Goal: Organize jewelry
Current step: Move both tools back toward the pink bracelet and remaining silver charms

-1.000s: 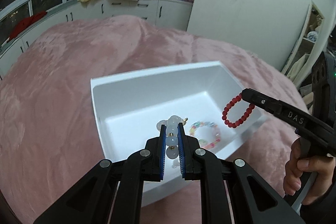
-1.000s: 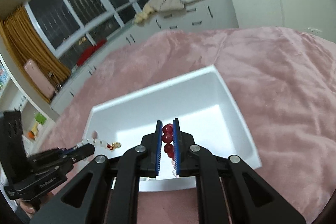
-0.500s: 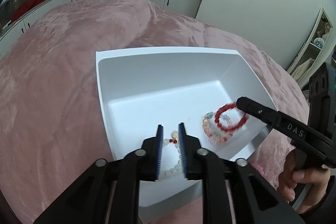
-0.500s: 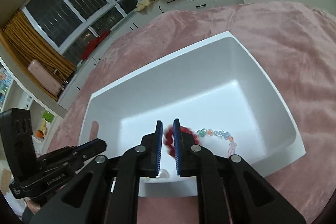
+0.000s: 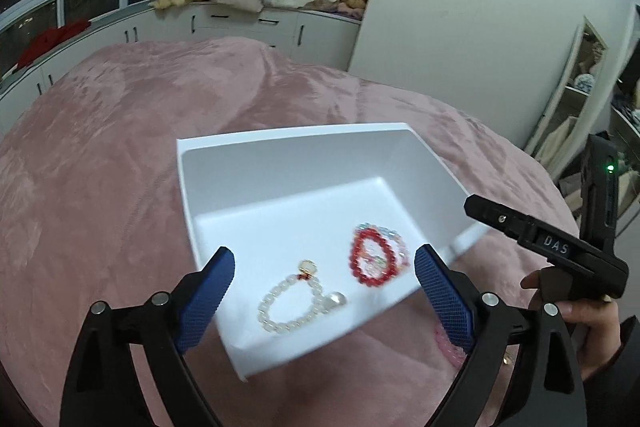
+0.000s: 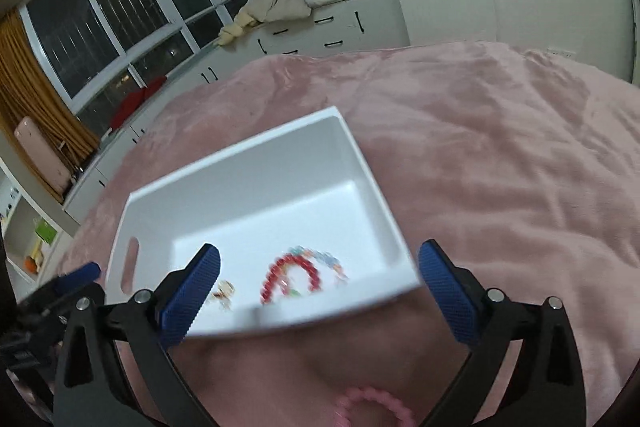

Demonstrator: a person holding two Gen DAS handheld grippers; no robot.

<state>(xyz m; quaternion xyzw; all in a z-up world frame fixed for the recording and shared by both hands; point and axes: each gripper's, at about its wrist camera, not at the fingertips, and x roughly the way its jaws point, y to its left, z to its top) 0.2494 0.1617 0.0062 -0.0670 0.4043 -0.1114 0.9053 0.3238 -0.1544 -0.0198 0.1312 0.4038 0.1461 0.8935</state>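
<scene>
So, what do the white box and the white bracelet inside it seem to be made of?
The white box looks like moulded plastic with a matte finish: smooth thin walls, rounded inner corners, and a cut handle slot seen in the right wrist view. The white bracelet looks like glossy, milky beads, perhaps glass, stone or imitation pearl, with a small gold-coloured charm; the pictures cannot tell which.

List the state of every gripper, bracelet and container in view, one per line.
left gripper: open, jaws just opened, holding nothing
right gripper: open, jaws just opened, holding nothing
white bin: open-topped, resting on the pink blanket
white bead bracelet: lying loose on the bin floor
red bead bracelet: lying in the bin on the multicolour bracelet
pink bracelet: on the blanket, outside the bin
</scene>
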